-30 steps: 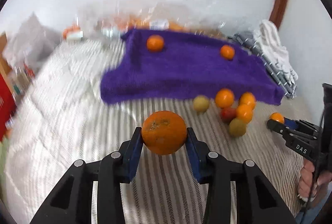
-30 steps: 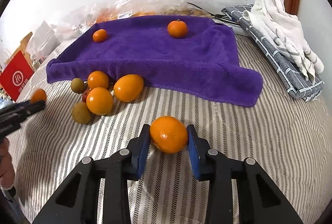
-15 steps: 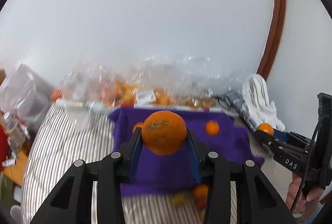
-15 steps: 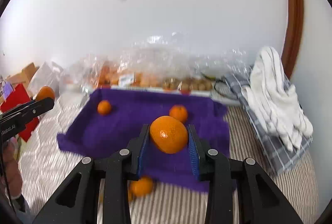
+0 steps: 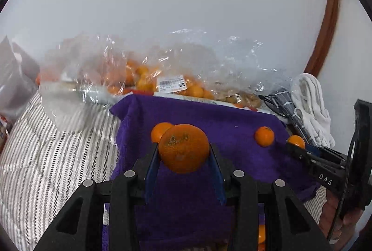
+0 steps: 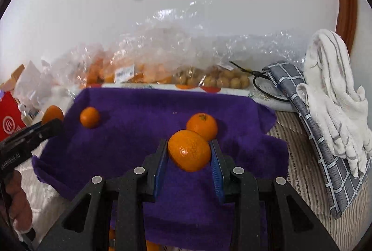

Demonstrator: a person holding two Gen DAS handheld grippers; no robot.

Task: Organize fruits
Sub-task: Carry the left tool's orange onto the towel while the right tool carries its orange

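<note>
Our left gripper (image 5: pixel 184 152) is clamped on a rough-skinned orange (image 5: pixel 183 148), held above the near-left part of the purple towel (image 5: pixel 209 116). On that towel lie two loose oranges (image 6: pixel 89 117), well apart, left and right. Our right gripper (image 6: pixel 189 153) grips a smoother orange (image 6: pixel 189 150) above the towel's middle, just before the right one.

- The right hand-held gripper (image 6: pixel 189 153) clamps an orange (image 6: pixel 188 150) between its blue pads, above a purple towel (image 6: pixel 144 132).
- Two smaller oranges lie on the towel, one (image 6: pixel 201 125) just behind the held fruit, one (image 6: pixel 89 117) at the left.
- The left hand-held gripper (image 6: pixel 50 119) holds another orange (image 6: pixel 53 113) at the left edge.
- White cloths (image 6: pixel 334 97) lie at the right.
</note>
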